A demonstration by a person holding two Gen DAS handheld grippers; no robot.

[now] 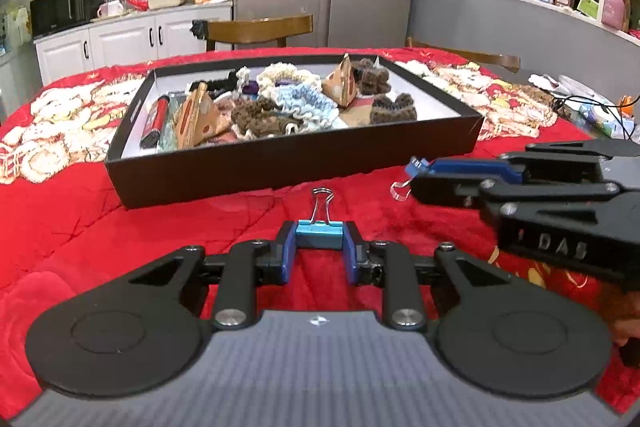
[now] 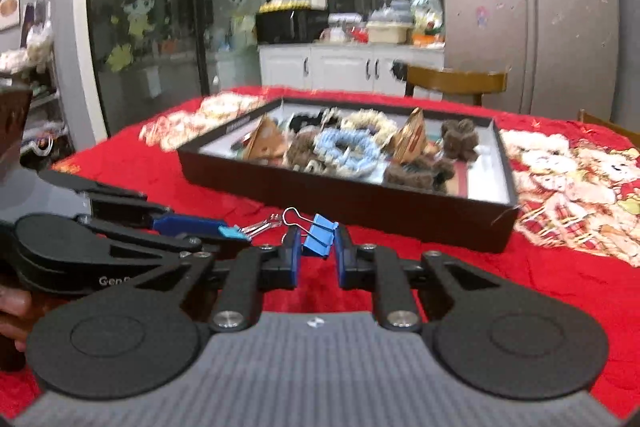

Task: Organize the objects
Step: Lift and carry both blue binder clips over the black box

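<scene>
In the left wrist view my left gripper point(image 1: 320, 233) is shut on a light-blue binder clip point(image 1: 319, 229), whose wire handles point forward towards the box. My right gripper point(image 2: 319, 247) is shut on a darker blue binder clip point(image 2: 320, 233), held tilted just above the cloth. The right gripper point(image 1: 420, 173) also comes in from the right in the left wrist view, its clip at the tip. The left gripper point(image 2: 226, 230) lies close to the left in the right wrist view. Ahead stands a shallow black box point(image 1: 288, 167) holding crocheted hair ties, triangular packets and a red lighter.
A red patterned blanket point(image 1: 80, 219) covers the table. Cables and small items point(image 1: 600, 115) lie at its right edge. A wooden chair point(image 1: 260, 27) stands behind the table, with cabinets and a fridge beyond. Bare blanket lies between the grippers and the box wall point(image 2: 360, 203).
</scene>
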